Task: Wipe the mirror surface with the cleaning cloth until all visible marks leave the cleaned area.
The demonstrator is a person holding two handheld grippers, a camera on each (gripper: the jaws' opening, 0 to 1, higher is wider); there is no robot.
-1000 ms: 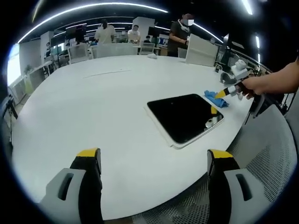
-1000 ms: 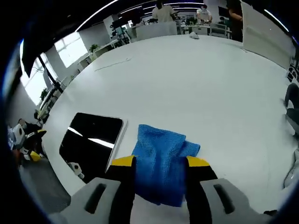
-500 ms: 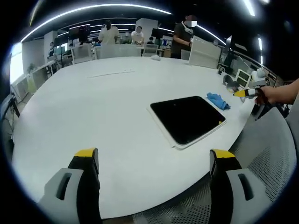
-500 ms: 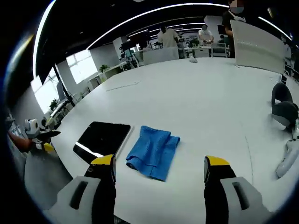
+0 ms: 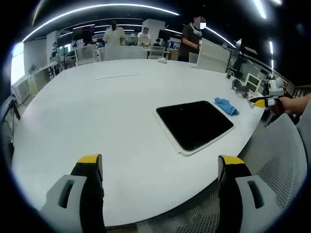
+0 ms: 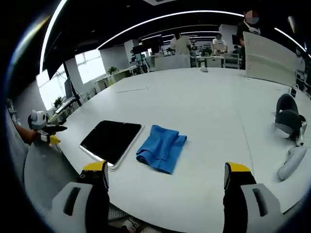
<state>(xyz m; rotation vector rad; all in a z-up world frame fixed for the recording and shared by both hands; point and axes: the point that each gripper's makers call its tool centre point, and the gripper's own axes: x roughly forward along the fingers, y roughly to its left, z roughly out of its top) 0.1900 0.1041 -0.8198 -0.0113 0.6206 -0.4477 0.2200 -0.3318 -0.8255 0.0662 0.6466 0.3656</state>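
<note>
Blue, knit-textured cleaning cloth (image 6: 162, 153) lay loosely folded and rumpled on the white desk (image 6: 204, 111), free of both tongs. It sat just beside the mirror (image 6: 111, 141), apart from it by a narrow strip of desk. In the left gripper view the same cloth (image 5: 226, 105) appeared as a small crumpled patch past the far corner of the mirror (image 5: 194, 124).

Mirror was a flat rectangular slab with rounded corners and a thin pale border, lying face up near the desk edge. Its surface read glossy and almost black, reflecting the dark ceiling. Marks on it could not be made out at this resolution.

Left tongs (image 5: 160, 167) stood wide open, yellow-tipped jaws well apart, holding nothing, above the near desk edge. Right tongs (image 6: 165, 172) were likewise wide open and empty, with the cloth ahead between the lines of the jaws but not touching them.

The right tongs (image 5: 265, 102) also showed at the right of the left gripper view, held in a hand (image 5: 291, 104) off the desk edge.

Grey headphones (image 6: 287, 115) rested on the desk, well apart from the cloth.
</note>
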